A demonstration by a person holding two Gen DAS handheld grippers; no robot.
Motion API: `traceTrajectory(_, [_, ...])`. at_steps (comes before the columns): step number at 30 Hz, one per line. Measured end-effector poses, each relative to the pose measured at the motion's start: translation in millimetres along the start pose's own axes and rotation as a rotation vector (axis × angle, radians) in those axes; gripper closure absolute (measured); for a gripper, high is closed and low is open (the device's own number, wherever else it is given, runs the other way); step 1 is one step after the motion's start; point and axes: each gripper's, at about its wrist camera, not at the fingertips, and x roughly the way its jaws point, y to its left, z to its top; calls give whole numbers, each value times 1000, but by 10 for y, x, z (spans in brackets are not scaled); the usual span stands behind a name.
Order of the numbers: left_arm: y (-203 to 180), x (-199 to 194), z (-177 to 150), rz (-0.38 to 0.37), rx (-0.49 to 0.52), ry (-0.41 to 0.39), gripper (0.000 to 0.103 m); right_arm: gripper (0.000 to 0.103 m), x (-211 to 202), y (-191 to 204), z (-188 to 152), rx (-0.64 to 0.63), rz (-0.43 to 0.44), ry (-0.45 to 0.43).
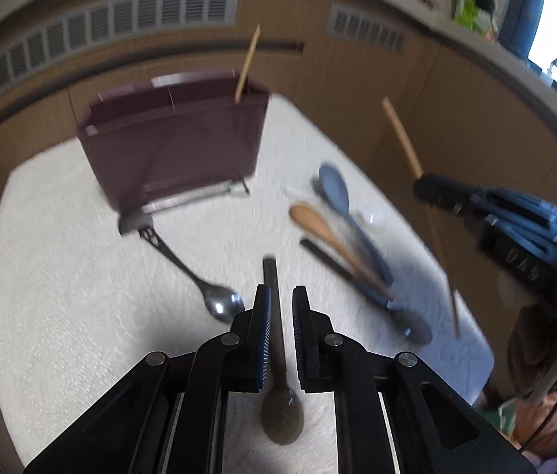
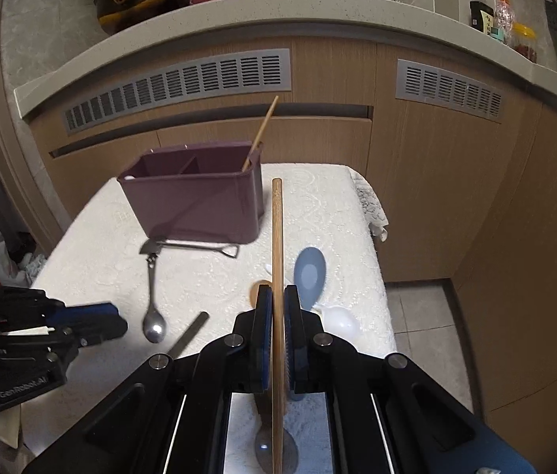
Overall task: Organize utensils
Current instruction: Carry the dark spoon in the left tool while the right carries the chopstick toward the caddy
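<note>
Utensils are scattered on the white-clothed counter before a maroon divided caddy; a single bamboo chopstick is leaned in its right compartment, while the other compartments cannot be seen into; a dark-handled spoon is clamped by the left tongs; a second chopstick is gripped by the right tongs; a steel spoon, blue spoon, white spoon and wooden spoon are left lying loose.
</note>
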Motion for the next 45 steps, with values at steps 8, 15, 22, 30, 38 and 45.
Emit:
traceTrajectory(8, [-106, 558, -57, 59, 34, 146, 78, 97, 299, -285, -365, 65, -3, 123])
traceTrajectory(15, [-134, 737, 13, 152, 53, 162, 78, 97, 301, -316, -448, 67, 15, 122])
traceTrajectory(22, [-42, 678, -116, 125, 25, 34, 89, 97, 335, -312, -436, 82, 35, 105])
traceTrajectory(30, [-29, 393, -261, 89, 6, -73, 91, 97, 303, -241, -420, 80, 40, 88])
traceTrajectory(38, [-25, -45, -91, 60, -5, -168, 92, 97, 119, -131, -332, 46, 42, 39])
traceTrajectory(45, [-39, -143, -35, 60, -4, -195, 92, 97, 64, -70, -284, 32, 31, 19])
